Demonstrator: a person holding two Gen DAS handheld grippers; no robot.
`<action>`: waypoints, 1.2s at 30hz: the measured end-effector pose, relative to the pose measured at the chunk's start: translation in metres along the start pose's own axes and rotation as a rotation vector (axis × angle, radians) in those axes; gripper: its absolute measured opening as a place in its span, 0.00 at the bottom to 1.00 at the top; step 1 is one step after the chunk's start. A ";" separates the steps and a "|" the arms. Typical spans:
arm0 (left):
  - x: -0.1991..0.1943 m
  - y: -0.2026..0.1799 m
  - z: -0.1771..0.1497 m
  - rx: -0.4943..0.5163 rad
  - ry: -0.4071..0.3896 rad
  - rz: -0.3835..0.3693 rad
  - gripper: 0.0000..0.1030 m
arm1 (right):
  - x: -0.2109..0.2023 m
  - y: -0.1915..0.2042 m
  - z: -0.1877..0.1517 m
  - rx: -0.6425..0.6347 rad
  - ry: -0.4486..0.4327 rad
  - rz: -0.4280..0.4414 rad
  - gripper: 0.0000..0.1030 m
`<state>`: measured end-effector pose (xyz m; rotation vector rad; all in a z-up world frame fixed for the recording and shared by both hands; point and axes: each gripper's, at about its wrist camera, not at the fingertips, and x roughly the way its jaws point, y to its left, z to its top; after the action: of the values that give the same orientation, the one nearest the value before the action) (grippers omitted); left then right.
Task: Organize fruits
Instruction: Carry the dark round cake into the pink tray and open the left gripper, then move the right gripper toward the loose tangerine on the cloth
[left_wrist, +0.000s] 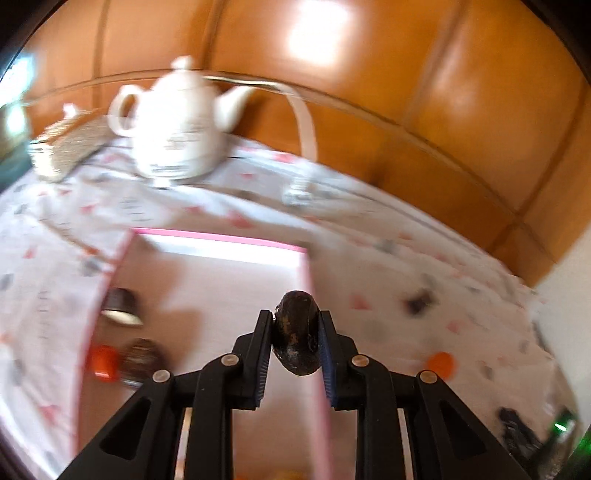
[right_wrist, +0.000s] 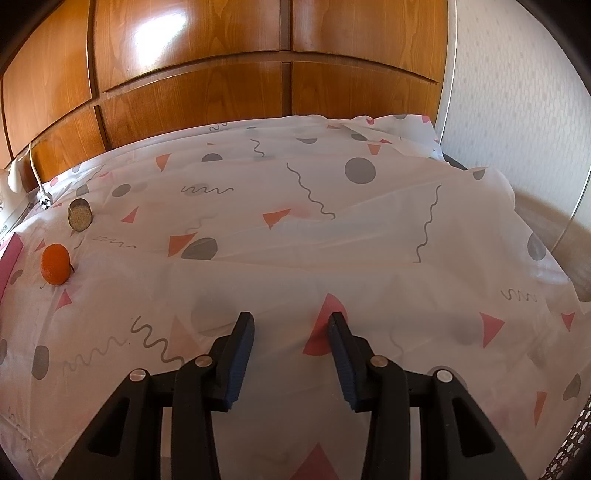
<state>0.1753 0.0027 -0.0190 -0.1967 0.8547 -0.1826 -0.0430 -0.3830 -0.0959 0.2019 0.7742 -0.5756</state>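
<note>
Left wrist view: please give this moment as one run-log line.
left claw: shut on dark fruit | over pink box edge | right claw: open, idle | orange: on cloth

My left wrist feed is heavily motion-blurred: teapot, tablecloth print & pink box edge all smeared; only the left gripper & the dark fruit it pinches look sharp. Blown-out glare on the wood panels. Right wrist feed is crisp, bright daylight, glare patch on the cabinet, soft shadows by the orange. Both views: strong fisheye bending, dark corner vignette.
</note>
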 end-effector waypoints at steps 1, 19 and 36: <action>0.002 0.006 0.001 -0.008 0.002 0.039 0.23 | 0.000 0.000 0.000 -0.001 0.000 0.000 0.41; -0.035 0.004 -0.032 0.001 -0.067 0.132 0.44 | 0.000 0.001 0.000 -0.018 -0.002 -0.012 0.41; -0.076 -0.010 -0.078 0.025 -0.101 0.131 0.61 | 0.001 0.001 -0.001 -0.018 -0.004 -0.012 0.41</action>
<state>0.0664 0.0038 -0.0112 -0.1250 0.7620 -0.0603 -0.0421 -0.3819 -0.0970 0.1790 0.7768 -0.5799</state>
